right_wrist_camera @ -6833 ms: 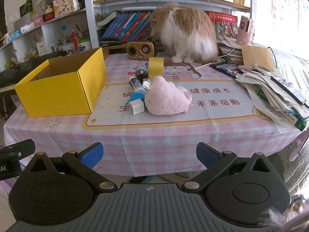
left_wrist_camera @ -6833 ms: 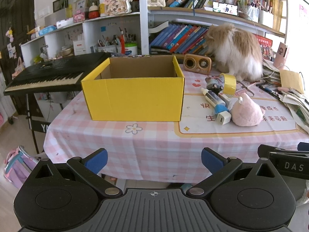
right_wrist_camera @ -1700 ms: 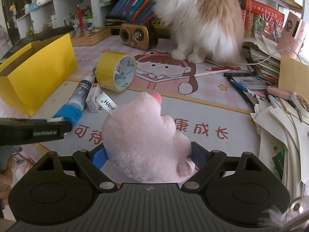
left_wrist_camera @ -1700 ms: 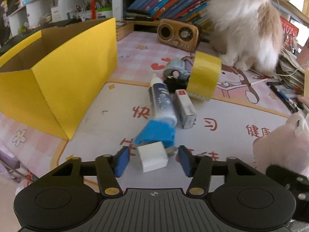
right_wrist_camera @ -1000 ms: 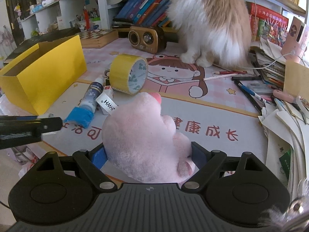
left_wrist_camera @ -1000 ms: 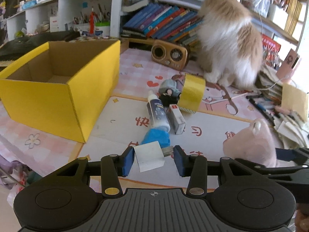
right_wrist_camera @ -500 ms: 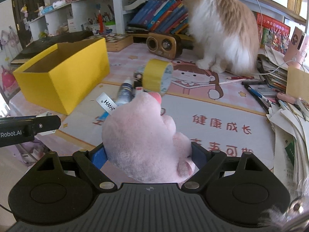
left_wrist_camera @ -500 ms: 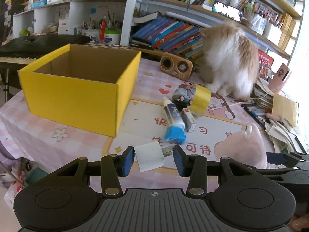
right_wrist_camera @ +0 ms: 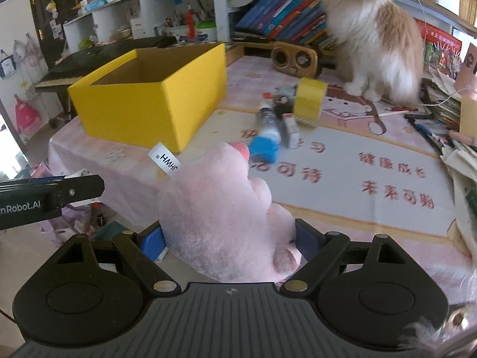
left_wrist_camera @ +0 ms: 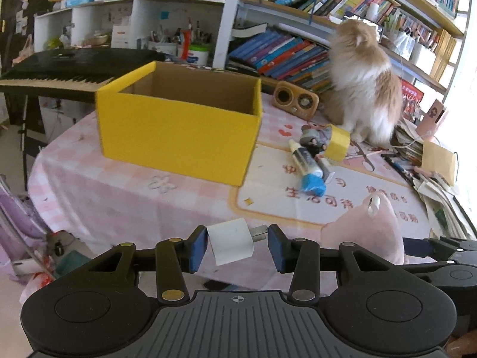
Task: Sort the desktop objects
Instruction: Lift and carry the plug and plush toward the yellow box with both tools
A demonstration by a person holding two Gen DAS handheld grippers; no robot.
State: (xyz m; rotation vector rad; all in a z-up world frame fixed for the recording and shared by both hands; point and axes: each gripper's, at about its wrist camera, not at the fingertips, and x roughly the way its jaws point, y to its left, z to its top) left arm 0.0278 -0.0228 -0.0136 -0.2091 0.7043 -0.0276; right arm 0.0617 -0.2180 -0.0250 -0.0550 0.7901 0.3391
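My left gripper point(left_wrist_camera: 237, 246) holds the white plug point(left_wrist_camera: 231, 241), and my right gripper point(right_wrist_camera: 228, 243) squeezes the pink plush toy point(right_wrist_camera: 223, 208). Next I must carry both over the yellow box point(left_wrist_camera: 179, 125) and let go.

- My left wrist camera is riding just behind the left gripper point(left_wrist_camera: 237, 246), looking forward and downward from off the table's near edge, with the yellow box point(left_wrist_camera: 179, 128) straight ahead, near.
- My right wrist camera is sitting behind the right gripper point(right_wrist_camera: 229, 238), tilting down too, viewing the yellow box point(right_wrist_camera: 149, 101) from its right, ahead and to the left.
- Both views are sharing the box, the clutter right of it, the cat point(left_wrist_camera: 365, 80) beyond, and the bookshelves point(left_wrist_camera: 277, 50) behind.
- Each camera is catching the other gripper at its frame edge.
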